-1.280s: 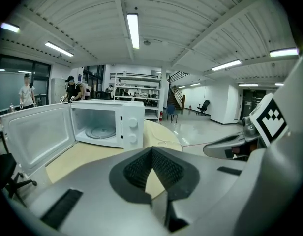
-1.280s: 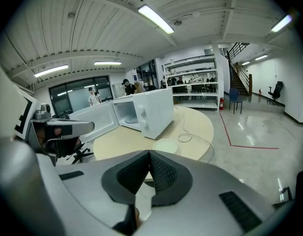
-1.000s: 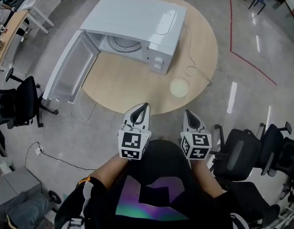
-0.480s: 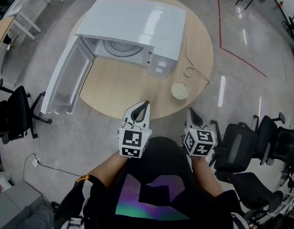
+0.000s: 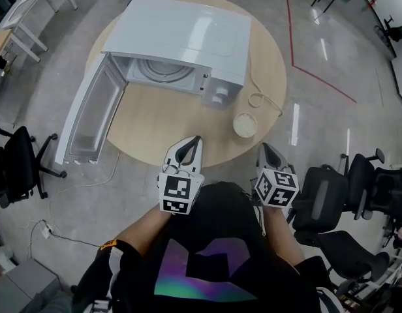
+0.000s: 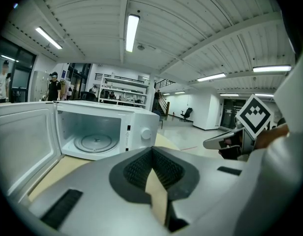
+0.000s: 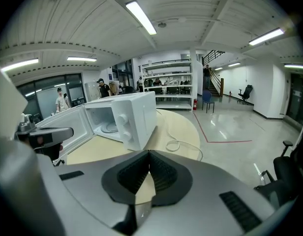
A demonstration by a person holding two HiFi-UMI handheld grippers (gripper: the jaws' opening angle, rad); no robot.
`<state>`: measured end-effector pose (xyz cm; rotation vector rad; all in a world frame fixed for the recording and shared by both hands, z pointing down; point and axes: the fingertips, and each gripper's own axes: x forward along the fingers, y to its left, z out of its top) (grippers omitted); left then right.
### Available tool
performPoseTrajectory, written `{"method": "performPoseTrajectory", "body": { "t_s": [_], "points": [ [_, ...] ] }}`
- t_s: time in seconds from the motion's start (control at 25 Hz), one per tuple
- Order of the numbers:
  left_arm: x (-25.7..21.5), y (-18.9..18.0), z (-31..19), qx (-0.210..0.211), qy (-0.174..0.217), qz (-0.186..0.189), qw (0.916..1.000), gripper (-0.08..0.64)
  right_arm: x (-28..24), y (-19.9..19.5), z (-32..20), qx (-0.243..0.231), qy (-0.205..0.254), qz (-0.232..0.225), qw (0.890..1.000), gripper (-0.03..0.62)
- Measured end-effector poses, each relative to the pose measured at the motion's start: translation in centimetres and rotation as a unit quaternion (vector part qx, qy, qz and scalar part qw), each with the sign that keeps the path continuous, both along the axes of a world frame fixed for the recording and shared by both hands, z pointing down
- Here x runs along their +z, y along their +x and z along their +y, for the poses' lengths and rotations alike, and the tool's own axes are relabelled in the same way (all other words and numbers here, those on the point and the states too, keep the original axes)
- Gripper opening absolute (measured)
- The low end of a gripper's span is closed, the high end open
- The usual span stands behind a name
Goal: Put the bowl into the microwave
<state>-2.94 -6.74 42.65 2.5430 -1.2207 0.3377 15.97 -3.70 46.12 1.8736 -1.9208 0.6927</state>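
Observation:
A pale empty bowl sits on the round wooden table, close to its near right edge. The white microwave stands at the back of the table with its door swung open to the left and its turntable bare. My left gripper hovers shut over the table's near edge, left of the bowl. My right gripper is shut just off the edge, a little nearer than the bowl and to its right. Neither holds anything. In the gripper views the bowl is out of sight.
The microwave's power cord coils on the table behind the bowl. Black office chairs stand to the right and to the left. A cable trails on the floor at the left. People stand far off.
The head view has shifted a little, so the table and microwave sit slightly differently in the picture. Both grippers stay shut and near the table's front edge. The bowl has not moved.

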Motion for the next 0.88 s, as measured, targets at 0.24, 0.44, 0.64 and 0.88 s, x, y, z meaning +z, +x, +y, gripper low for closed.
{"method": "performPoseTrajectory", "body": {
  "t_s": [0.24, 0.44, 0.64, 0.88],
  "points": [
    [1.1, 0.7, -0.8, -0.011, -0.018, -0.01, 0.9997, 0.046, 1.5, 0.9, -1.3, -0.016, -0.018, -0.008, 1.0, 0.017],
    [2.3, 1.9, -1.6, -0.021, -0.033, -0.025, 0.9989, 0.046, 3.9, 2.6, -3.1, -0.031, -0.041, -0.023, 0.998, 0.017],
    [3.6, 4.6, -2.9, -0.022, -0.037, -0.05, 0.9978, 0.046, 6.2, 4.0, -5.0, -0.059, -0.066, -0.057, 0.994, 0.017],
    [4.7, 7.5, -4.2, -0.023, -0.042, -0.079, 0.9957, 0.046, 8.9, 5.6, -6.5, -0.084, -0.091, -0.086, 0.989, 0.018]
  ]
}}
